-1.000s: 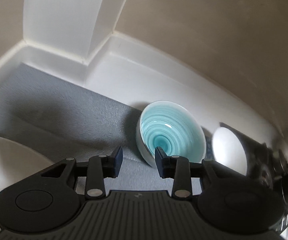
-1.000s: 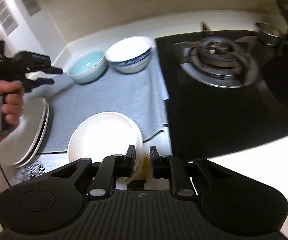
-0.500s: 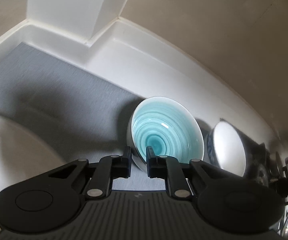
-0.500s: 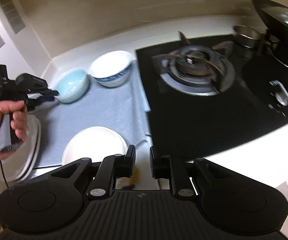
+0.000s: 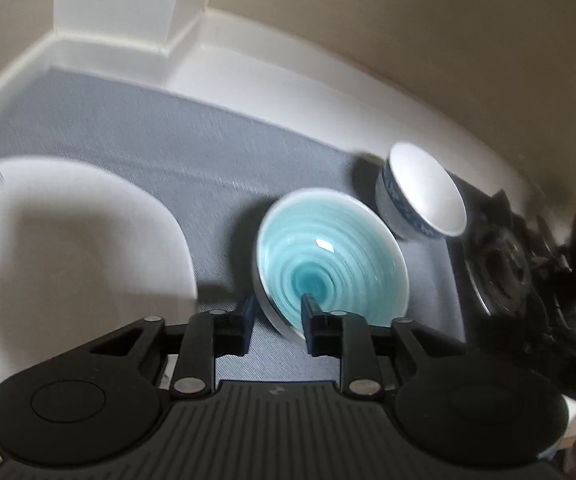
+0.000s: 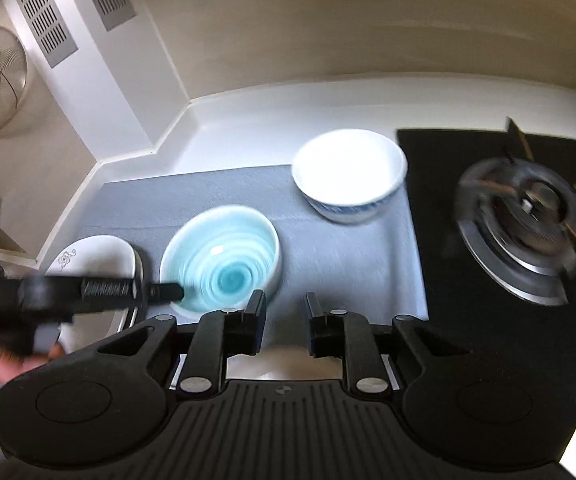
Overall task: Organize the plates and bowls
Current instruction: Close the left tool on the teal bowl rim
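Turquoise bowl (image 5: 330, 256): what I am working on; glazed aqua inside with darker rings tightening toward the centre, pale rim and outer wall, one small glare spot. It sits on the grey mat (image 5: 147, 152) straight ahead of my left claw.
Left claw (image 5: 277, 322): its jaws straddle the bowl's near rim, one finger inside, one outside. They are opening, and I see a gap at the outer finger, so I read no squeeze on the rim.
Right claw (image 6: 283, 322): jaws slightly apart and opening, nothing between them, only mat below. The turquoise bowl lies just ahead and to its left.
White bowl (image 6: 348, 172): white inside, blue pattern around the outside, further ahead of the right claw and a little right, apart from the turquoise one.
Plates (image 6: 99, 256): white, stacked, left of the turquoise bowl, a small scroll mark on the top one.
Worktop (image 6: 247, 120): white, carrying the mat.
Gas burner (image 6: 528, 220): to the right, beyond the mat.
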`<state>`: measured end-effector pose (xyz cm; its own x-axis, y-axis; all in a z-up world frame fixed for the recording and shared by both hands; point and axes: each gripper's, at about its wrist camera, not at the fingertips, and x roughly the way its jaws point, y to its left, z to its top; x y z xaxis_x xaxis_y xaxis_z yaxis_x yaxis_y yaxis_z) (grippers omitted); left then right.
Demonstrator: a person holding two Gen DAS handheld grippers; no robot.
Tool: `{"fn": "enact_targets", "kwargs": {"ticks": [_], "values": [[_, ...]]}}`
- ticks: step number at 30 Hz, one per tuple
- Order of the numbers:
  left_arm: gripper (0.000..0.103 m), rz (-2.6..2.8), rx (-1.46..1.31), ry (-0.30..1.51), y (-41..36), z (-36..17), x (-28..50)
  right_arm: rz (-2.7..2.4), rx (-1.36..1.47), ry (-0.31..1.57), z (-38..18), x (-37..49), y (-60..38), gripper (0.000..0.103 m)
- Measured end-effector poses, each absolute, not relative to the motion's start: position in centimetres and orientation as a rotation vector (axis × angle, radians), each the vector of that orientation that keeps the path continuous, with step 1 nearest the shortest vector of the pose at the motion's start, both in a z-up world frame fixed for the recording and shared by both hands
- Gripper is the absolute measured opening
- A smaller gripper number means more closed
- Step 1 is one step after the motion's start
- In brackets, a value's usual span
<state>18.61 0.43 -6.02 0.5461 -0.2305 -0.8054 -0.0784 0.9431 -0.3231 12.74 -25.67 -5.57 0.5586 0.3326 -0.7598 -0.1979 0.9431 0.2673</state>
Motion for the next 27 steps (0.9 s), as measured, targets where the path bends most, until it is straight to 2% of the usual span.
{"fn": "enact_targets", "kwargs": {"ticks": [2,10,14,20,27], "values": [[0.029,-0.078,-0.33,0.97,0.4,-5.8,18.9,0.334,0.145,0.937,-5.9,14.3,-24.9,0.025],[0.028,-0.062,-0.28,0.957,-0.3,-6.2,20.9,0.374,0.092,0.995,-8.1,18.8,-22.9,0.026],[0.024,-0.051,-0.248,0.952,-1.1,-6.3,21.3,0.379,0.068,1.029,-9.2,20.2,-22.6,0.026],[0.01,-0.024,-0.222,0.945,-1.2,-6.5,21.7,0.406,0.044,1.057,-10.3,21.3,-22.4,0.026],[0.009,-0.026,-0.181,0.937,-1.8,-6.4,22.0,0.45,0.028,1.071,-10.8,21.8,-22.0,0.026]]}}
